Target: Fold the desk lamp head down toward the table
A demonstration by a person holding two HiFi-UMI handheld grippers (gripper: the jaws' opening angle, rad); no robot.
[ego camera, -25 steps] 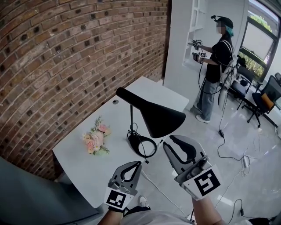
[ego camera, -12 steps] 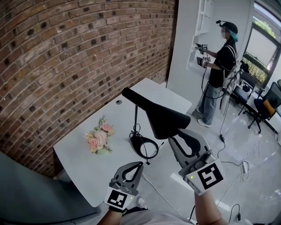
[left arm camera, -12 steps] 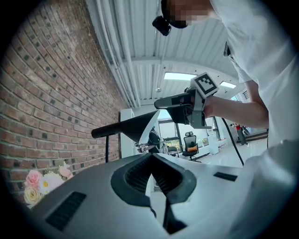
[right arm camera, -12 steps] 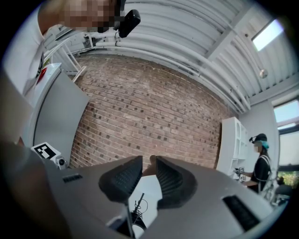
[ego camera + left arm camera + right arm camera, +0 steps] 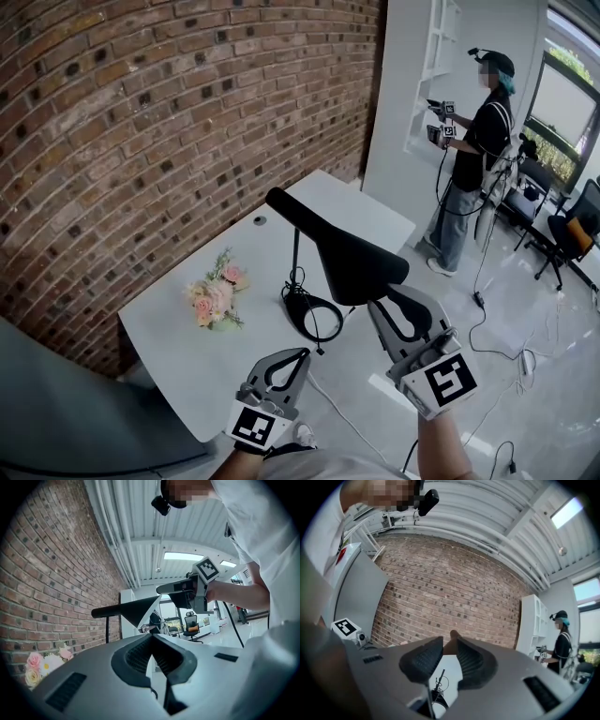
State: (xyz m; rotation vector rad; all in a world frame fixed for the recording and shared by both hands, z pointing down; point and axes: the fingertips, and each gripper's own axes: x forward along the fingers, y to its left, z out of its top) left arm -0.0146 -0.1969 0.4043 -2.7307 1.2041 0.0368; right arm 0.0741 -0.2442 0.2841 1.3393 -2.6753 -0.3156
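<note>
The black desk lamp stands on the white table (image 5: pixel 178 352). Its cone head (image 5: pixel 349 261) is tilted on a thin stem (image 5: pixel 296 258) above a ring base (image 5: pixel 311 317). My right gripper (image 5: pixel 377 302) is shut, and its tips reach the head's near lower rim; I cannot tell whether they touch it. In the right gripper view the jaws (image 5: pixel 452 639) stand almost together, with the stem (image 5: pixel 439 679) showing below. My left gripper (image 5: pixel 301 353) is shut on nothing, low over the table's front edge. The left gripper view (image 5: pixel 152 635) shows the lamp head (image 5: pixel 133 610) and the right gripper (image 5: pixel 161 589) beside it.
A small bunch of pink and cream flowers (image 5: pixel 214 295) lies on the table left of the lamp. A brick wall (image 5: pixel 141 141) runs behind the table. Another person (image 5: pixel 473 159) with grippers stands by white shelves (image 5: pixel 441 56). Cables (image 5: pixel 487 328) trail over the floor.
My right gripper has moved up and forward, from just below the lamp head to its lower rim. The left gripper has hardly moved. The head camera has shifted slightly.
</note>
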